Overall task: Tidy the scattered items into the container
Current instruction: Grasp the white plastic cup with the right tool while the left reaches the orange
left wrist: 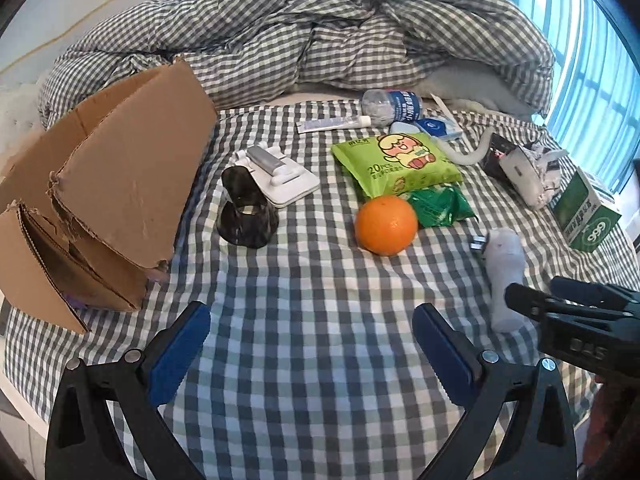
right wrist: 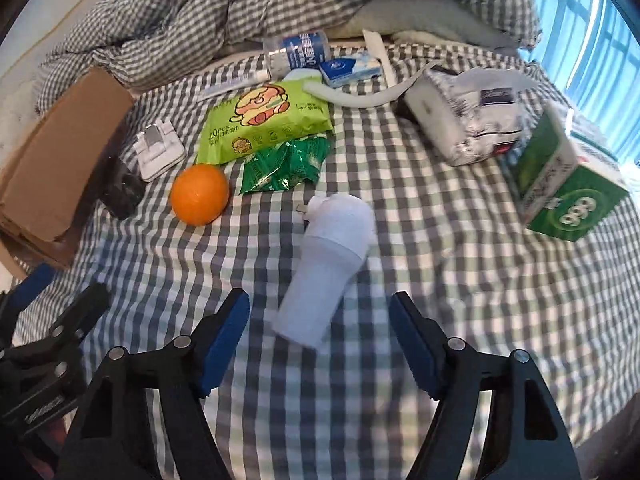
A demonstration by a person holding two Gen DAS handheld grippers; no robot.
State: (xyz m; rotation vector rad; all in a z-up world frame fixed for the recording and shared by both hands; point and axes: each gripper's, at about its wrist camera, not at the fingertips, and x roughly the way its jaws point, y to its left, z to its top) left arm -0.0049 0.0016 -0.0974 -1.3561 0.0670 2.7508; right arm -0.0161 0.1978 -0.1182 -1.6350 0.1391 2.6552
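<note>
On the checked bedsheet (left wrist: 304,320), going left to right: cardboard box (left wrist: 120,184) sitting at far left with torn flaps open, left gripper (left wrist: 312,344) hovering with jaws spread and nothing between them, orange (left wrist: 386,224) lying mid-bed. Right of that, white plug-in device (right wrist: 328,260) is lying on its side, long axis running diagonally, prong end pointing away toward the green packets (right wrist: 280,164). Right gripper (right wrist: 320,336) is hanging over its near end, jaws apart, pads not touching.
</note>
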